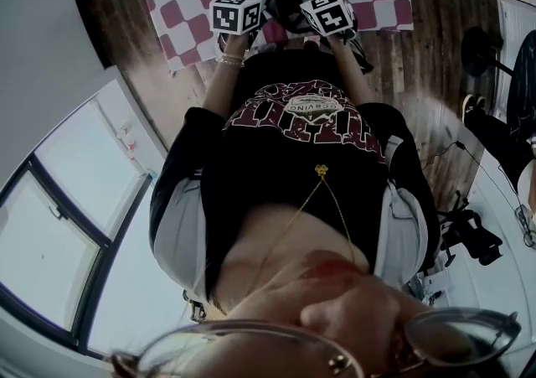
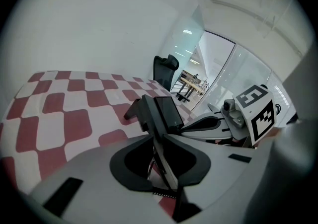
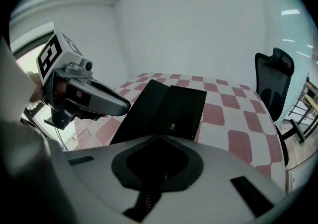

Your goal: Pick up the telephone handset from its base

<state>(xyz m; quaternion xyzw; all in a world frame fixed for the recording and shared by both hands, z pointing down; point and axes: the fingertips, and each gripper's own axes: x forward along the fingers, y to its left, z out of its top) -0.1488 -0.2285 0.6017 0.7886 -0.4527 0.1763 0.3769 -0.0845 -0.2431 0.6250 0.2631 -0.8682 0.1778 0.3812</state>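
**A:** Where does the phone sit from the jaws?

**B:** The black, flat-panelled plastic telephone (image 3: 169,111) rests on the red-and-white chequered surface (image 3: 233,118). It is just beyond the tips of both pairs of jaws, in the space between the two grippers. In no view can I tell the handset from its base.

**A:** And the jaws themselves?

**B:** The left gripper (image 2: 158,137) has its jaws a narrow slit apart, with nothing pinched. The right gripper (image 3: 160,137) has its jaws pressed together and is empty.

**A:** How will the handset handle?

**B:** I'd judge it stiff, light and hard-shelled, and rather slick (smooth plastic gives the pads little bite). It should lift off freely, though a crooked pull might drag the base along.

**A:** Where should it be taken hold of?

**B:** Across the middle of its length. The jaws should spread wider than the bar first, then close on its two long sides rather than on the flat face. The other jaws could steady the base.
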